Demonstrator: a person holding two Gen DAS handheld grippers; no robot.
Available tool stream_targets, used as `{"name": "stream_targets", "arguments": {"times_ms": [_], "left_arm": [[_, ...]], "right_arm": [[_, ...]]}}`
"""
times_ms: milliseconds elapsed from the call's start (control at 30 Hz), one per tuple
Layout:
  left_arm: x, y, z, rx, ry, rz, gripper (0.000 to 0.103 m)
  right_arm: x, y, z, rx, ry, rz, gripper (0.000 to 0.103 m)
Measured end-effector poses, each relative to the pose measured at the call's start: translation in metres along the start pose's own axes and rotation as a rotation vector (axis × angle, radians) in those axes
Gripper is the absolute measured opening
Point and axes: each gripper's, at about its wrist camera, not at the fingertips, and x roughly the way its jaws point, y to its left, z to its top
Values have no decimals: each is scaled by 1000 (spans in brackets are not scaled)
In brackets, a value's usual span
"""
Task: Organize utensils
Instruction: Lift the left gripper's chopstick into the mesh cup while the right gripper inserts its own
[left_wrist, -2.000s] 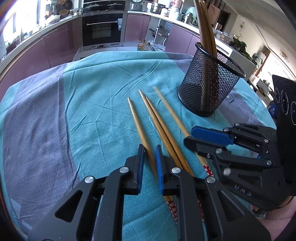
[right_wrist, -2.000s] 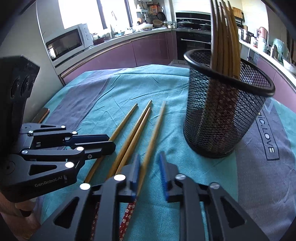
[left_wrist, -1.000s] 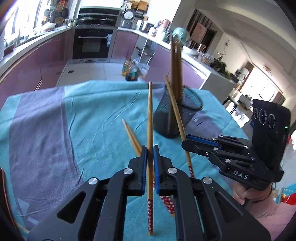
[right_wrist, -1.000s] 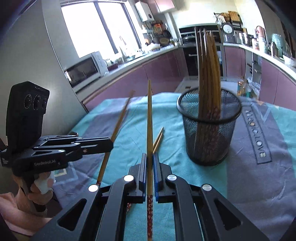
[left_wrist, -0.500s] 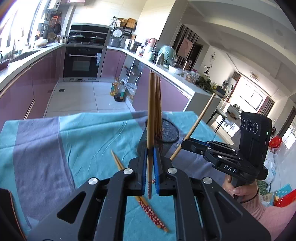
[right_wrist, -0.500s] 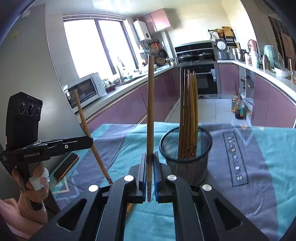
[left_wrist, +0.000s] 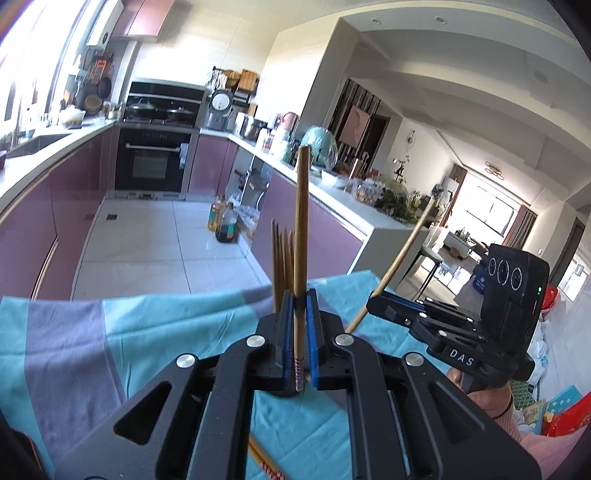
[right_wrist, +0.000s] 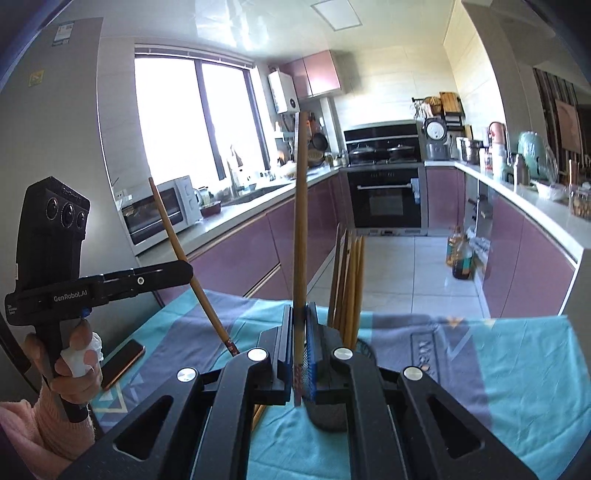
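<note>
My left gripper (left_wrist: 298, 310) is shut on a wooden chopstick (left_wrist: 301, 236) and holds it upright above the table. My right gripper (right_wrist: 300, 321) is shut on another chopstick (right_wrist: 301, 214), also upright. The black mesh holder (right_wrist: 332, 413) stands just behind the right gripper, mostly hidden, with several chopsticks (right_wrist: 349, 280) standing in it; their tips also show in the left wrist view (left_wrist: 282, 258). The left gripper (right_wrist: 177, 275) appears at the left of the right wrist view, and the right gripper (left_wrist: 384, 308) at the right of the left wrist view, each with its tilted chopstick.
A teal and grey cloth (right_wrist: 517, 362) covers the table. More chopsticks (left_wrist: 266, 461) lie on it below the left gripper. A phone (right_wrist: 122, 360) lies near the table's left edge. Purple kitchen cabinets and an oven stand behind.
Both grippers have risen higher with their chopsticks and tilted up, so the holder has dropped low in both views and is largely hidden behind the fingers.
</note>
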Motion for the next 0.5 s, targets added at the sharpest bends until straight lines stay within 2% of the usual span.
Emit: {"name": "stream_targets", "arguments": {"times_ms": [233, 367, 500], "left_arm": [[8, -18, 22, 48, -30, 24, 8], [20, -26, 25, 78, -4, 48, 8], [37, -30, 19, 100, 59, 80, 8]], "right_arm": [[7, -6, 15, -20, -21, -21, 6], [16, -6, 14, -24, -11, -32, 6], [28, -10, 9, -23, 24, -41, 6]]}}
